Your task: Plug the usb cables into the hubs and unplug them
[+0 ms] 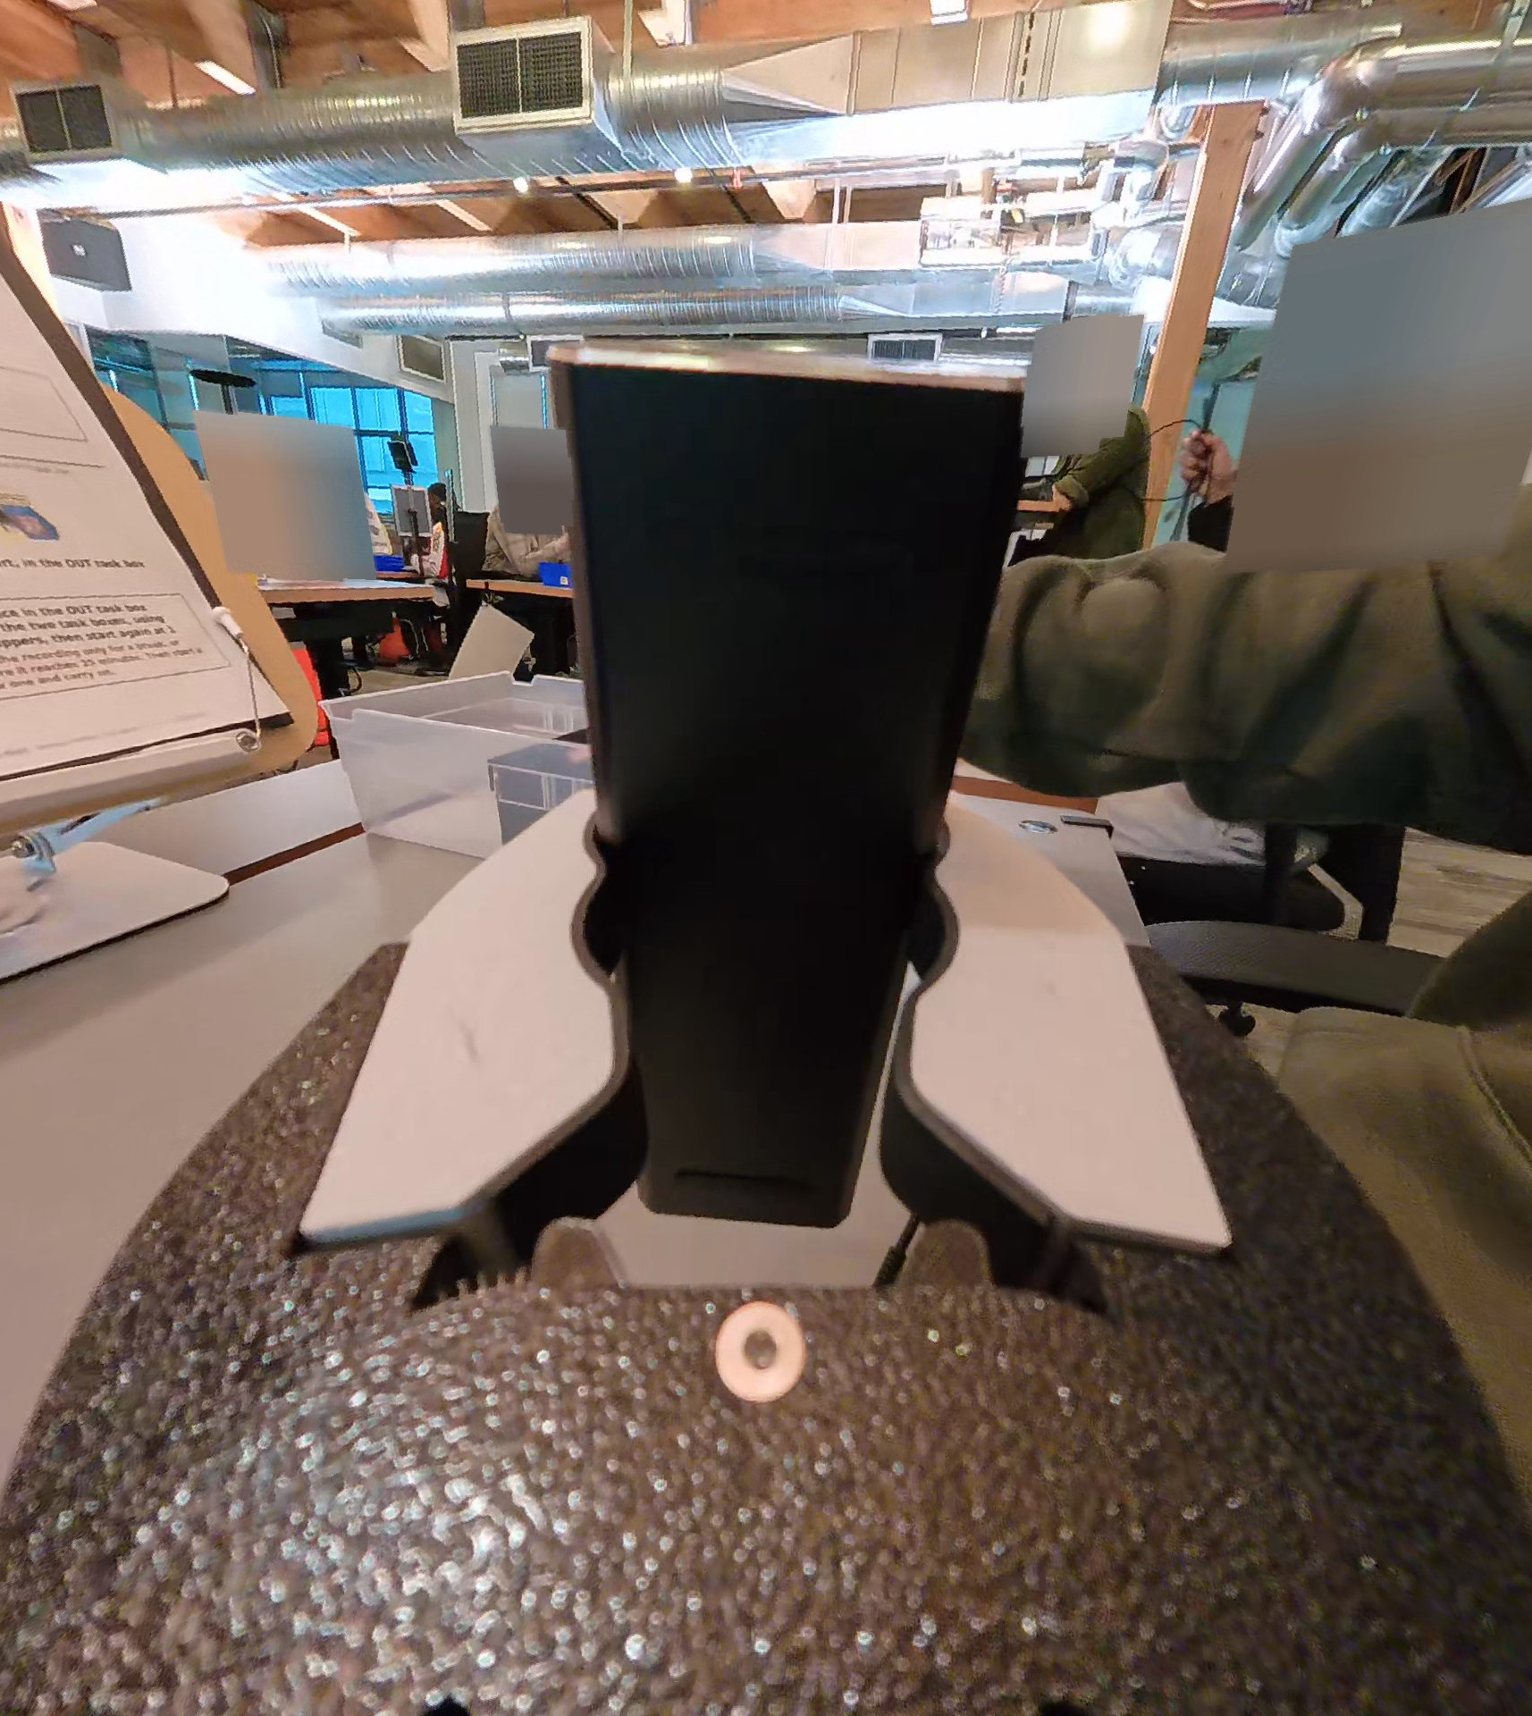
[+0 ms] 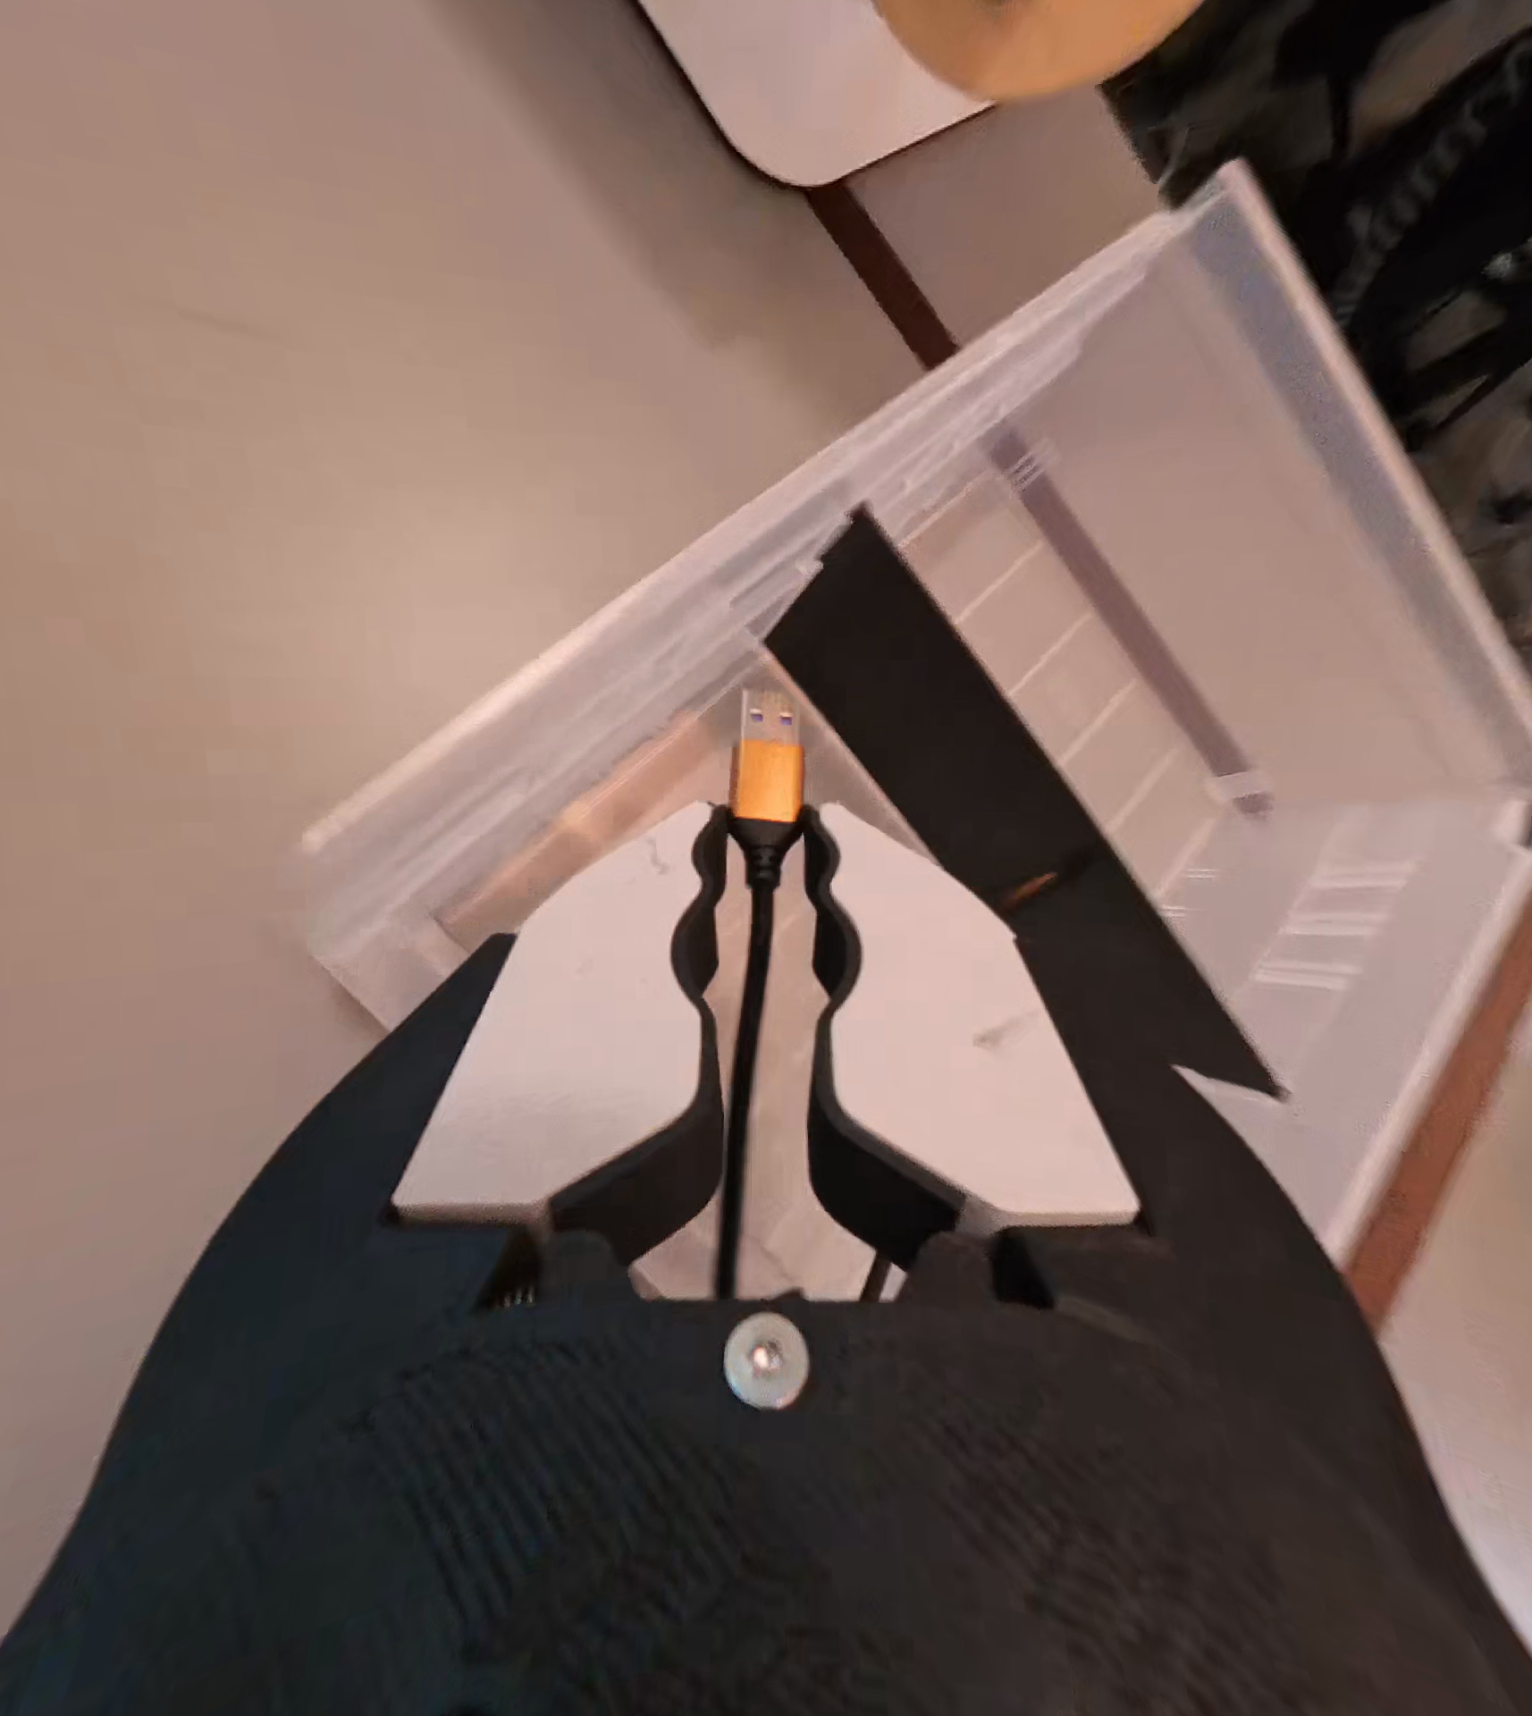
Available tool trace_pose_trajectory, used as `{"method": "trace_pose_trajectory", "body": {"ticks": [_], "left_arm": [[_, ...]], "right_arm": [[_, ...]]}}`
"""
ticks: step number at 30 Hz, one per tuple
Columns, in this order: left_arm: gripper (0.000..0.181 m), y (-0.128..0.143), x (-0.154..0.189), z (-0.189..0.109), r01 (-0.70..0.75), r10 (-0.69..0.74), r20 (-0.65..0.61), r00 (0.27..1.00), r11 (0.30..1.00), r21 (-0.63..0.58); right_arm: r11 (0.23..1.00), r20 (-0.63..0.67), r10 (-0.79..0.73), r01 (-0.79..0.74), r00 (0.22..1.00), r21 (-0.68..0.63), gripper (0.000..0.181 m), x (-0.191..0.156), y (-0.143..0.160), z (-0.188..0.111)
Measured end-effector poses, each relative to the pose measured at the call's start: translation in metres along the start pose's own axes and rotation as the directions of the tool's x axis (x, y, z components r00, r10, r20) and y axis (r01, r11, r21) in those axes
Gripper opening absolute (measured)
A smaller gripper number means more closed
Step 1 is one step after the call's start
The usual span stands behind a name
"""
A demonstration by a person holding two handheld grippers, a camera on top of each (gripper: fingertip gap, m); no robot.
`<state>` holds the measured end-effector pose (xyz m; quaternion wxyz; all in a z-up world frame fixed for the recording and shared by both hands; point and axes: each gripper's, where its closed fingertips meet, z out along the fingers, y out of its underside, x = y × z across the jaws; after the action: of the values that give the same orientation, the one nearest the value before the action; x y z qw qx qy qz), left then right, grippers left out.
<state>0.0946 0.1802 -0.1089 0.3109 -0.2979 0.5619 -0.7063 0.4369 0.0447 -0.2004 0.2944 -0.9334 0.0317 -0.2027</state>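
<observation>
1. A black hub is being held upright in the left tool, whose two fingers are pressed against its sides. The grip is taken low on the body, so the far end is left clear, probably so that a plug can be brought to it.

2. No ports are being shown on the dark face turned toward the left wrist camera; where the sockets lie cannot be told.

3. A cable is being gripped in the right tool, with the fingertips closed on the black collar just behind the orange plug. The metal tip is being left proud of the fingers, which looks deliberate: it stays free to enter a socket.

4. The plug is being carried in the air over a clear plastic box standing on the worktop; it is not seated in anything.

5. A black panel is being seen just beside the plug in the right wrist view; it may be the hub, but this cannot be confirmed.

6. Judged from this, the insertion is not yet made, and alignment of plug and socket is being called for next.

7. A sleeve in green cloth is crossing behind the hub.
</observation>
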Motion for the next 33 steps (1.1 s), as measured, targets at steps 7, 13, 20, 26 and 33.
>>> {"method": "trace_pose_trajectory", "body": {"ticks": [7,13,20,26,33], "left_arm": [[0.06,0.008,0.0,0.003,0.007,-0.007,-0.001,1.0,1.0,-0.024],[0.06,0.018,0.007,0.011,0.005,-0.008,-0.055,0.998,0.999,-0.053],[0.06,0.03,0.029,0.022,-0.073,0.058,-0.142,0.988,0.992,-0.103],[0.06,0.03,0.048,0.027,-0.11,0.087,-0.232,0.969,0.99,-0.087],[0.06,0.036,0.058,0.033,-0.132,0.099,-0.272,0.957,0.985,-0.107]], "right_arm": [[0.976,0.004,0.209,-0.209,0.978,0.065,0.047,0.006,-0.022,-0.02],[0.835,0.557,-0.088,-0.244,0.825,0.493,0.05,-0.163,-0.119,-0.136],[0.787,0.53,-0.36,-0.055,0.768,0.614,0.036,-0.289,-0.139,-0.172],[0.845,0.56,-0.425,0.091,0.712,0.526,0.024,-0.313,-0.123,-0.153],[0.853,0.558,-0.48,0.213,0.677,0.476,0.02,-0.324,-0.11,-0.145]]}}
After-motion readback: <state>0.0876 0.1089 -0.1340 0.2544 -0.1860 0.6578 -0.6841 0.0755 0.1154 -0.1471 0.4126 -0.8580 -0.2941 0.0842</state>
